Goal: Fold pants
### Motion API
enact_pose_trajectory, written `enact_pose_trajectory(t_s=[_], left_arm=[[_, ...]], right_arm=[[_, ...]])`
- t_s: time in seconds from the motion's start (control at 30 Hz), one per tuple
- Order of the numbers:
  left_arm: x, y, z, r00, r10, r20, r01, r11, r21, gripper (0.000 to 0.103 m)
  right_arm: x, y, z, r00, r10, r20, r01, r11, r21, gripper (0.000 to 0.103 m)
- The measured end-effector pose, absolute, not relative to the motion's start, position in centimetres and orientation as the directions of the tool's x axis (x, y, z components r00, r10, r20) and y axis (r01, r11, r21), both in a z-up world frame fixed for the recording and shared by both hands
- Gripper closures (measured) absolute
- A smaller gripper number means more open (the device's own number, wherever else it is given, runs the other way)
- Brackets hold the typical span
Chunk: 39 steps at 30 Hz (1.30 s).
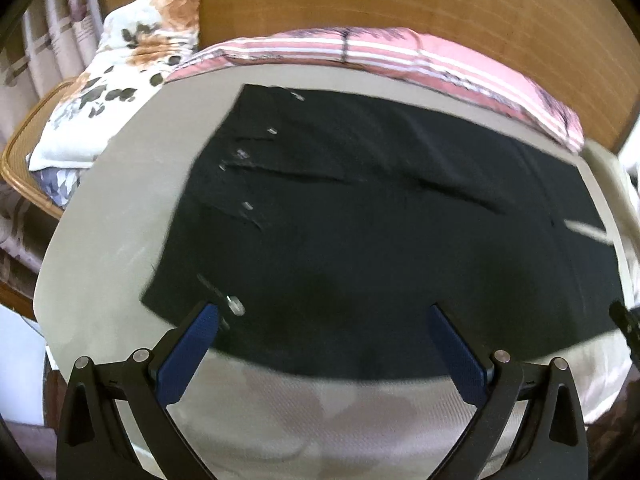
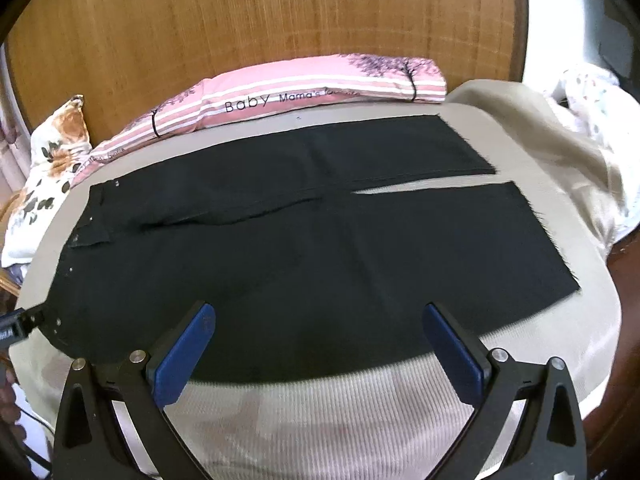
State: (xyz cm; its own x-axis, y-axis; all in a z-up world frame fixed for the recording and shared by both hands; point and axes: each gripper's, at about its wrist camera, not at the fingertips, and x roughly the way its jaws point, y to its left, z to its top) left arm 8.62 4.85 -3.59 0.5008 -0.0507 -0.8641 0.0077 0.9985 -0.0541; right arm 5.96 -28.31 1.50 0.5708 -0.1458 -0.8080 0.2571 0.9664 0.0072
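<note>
Black pants (image 1: 360, 216) lie spread flat on a beige bed sheet (image 1: 112, 208), waistband with silver rivets to the left, the two legs running right. In the right wrist view the pants (image 2: 312, 248) show both legs with a narrow gap between them near the hems. My left gripper (image 1: 322, 316) is open, hovering over the near edge of the pants by the waistband. My right gripper (image 2: 318, 316) is open, over the near edge of the near leg. Each gripper's tip shows at the edge of the other's view. Neither holds anything.
A pink striped pillow (image 2: 304, 88) lies along the far side against a wooden headboard (image 2: 260, 20). A floral pillow (image 1: 120, 76) sits at the far left on a wicker piece (image 1: 24, 176). Crumpled light fabric (image 2: 592, 92) lies at the far right.
</note>
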Motion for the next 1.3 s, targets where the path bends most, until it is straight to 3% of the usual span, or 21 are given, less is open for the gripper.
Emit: enact_pose_trajectory(t_s=[0.27, 0.4, 0.6, 0.87, 1.07, 1.3], left_arm=[[18.0, 12.8, -1.4, 0.551, -0.044, -0.833, -0.091, 0.99, -0.112, 0.023], [23.7, 16.5, -1.9, 0.527, -0.172, -0.832, -0.09, 0.962, -0.257, 0.034], [31.8, 19.6, -5.2, 0.445, -0.402, -0.8, -0.08, 0.872, -0.483, 0.051], [36.8, 21.2, -10.5, 0.353, -0.466, -0.811, -0.167, 0.822, -0.545, 0.052], [38.4, 20.6, -11.4, 0.333, -0.557, -0.76, -0.129, 0.772, -0.622, 0.072], [39.6, 20.0, -11.8, 0.303, -0.582, -0.755, -0.084, 0.772, -0.63, 0.075]], right_arm=[[12.9, -27.9, 3.8, 0.603, -0.016, -0.797, 0.192, 0.973, 0.126, 0.0], [16.3, -27.0, 3.6, 0.608, 0.088, -0.789, 0.156, 0.961, 0.227, 0.0], [20.6, -24.5, 0.8, 0.532, 0.159, -0.832, 0.134, 0.954, 0.268, 0.0], [24.3, -23.7, -2.6, 0.461, 0.172, -0.871, 0.153, 0.951, 0.269, 0.0], [26.5, -23.3, -4.3, 0.425, 0.161, -0.891, 0.148, 0.958, 0.244, 0.0], [27.4, -22.9, -5.9, 0.399, 0.174, -0.9, 0.141, 0.958, 0.248, 0.0]])
